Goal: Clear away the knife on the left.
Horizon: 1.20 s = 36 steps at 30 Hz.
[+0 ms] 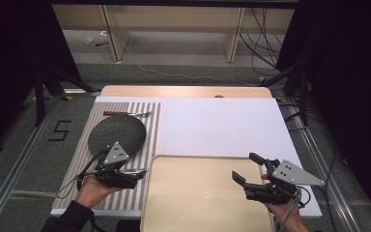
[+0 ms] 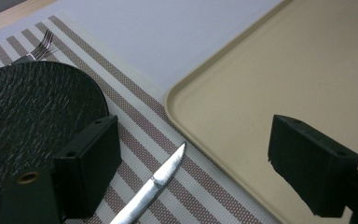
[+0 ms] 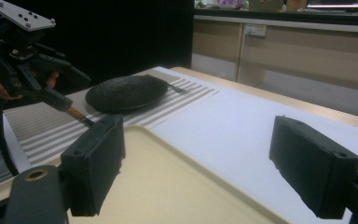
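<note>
While both hands sit low at the near edge of the table, the left gripper hangs over the striped placemat with its jaws spread wide and nothing between them. In the left gripper view a knife lies flat on the mat below that gap, its blade tip pointing toward the corner of the beige tray and stopping just short of its rim; neither jaw touches it. The right gripper is likewise released, jaws apart and empty, held above the tray's right side.

Just beyond the knife, a dark, rough-textured round plate rests on the placemat, close beside the left gripper. Behind the plate a fork with a brown handle lies across the mat's far end, tines toward the white sheet that covers the tabletop.

Farther off, on the grey floor left of the table, a black "5" is marked. No brand or label can be read on the tray, plate or cutlery.
</note>
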Tool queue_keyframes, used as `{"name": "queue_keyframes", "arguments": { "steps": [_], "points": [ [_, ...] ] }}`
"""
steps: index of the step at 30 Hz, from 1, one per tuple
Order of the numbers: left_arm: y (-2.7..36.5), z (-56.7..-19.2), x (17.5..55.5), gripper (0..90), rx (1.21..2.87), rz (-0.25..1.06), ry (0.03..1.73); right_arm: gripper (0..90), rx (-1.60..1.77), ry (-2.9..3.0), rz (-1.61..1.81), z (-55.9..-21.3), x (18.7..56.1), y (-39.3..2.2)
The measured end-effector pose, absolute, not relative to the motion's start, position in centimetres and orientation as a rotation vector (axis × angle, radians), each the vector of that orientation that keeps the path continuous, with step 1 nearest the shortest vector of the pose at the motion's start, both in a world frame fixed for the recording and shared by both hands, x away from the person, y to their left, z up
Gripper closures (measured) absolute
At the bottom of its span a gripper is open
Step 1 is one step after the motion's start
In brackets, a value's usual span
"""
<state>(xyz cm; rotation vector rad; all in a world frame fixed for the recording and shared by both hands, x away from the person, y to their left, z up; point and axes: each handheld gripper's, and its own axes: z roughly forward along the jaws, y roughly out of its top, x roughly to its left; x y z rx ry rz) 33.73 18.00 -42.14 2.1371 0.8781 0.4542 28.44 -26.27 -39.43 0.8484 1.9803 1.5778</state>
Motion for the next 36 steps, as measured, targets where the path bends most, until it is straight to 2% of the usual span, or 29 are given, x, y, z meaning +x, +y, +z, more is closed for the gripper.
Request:
{"name": "queue_keyframes", "arguments": {
  "steps": [16,21,36],
  "points": [
    [19.6,-43.3,34.9,18.3,2.306,0.448,0.937,19.2,0.847,1.99,1.578,-39.5,28.5,-26.2],
    [20.2,-43.8,35.0,19.1,2.383,0.512,0.957,19.2,0.846,1.991,1.578,-39.5,28.5,-26.2],
    [21.5,-44.8,35.2,22.1,2.495,0.524,1.038,19.1,0.846,1.99,1.579,-39.5,28.5,-26.2]
  ]
}}
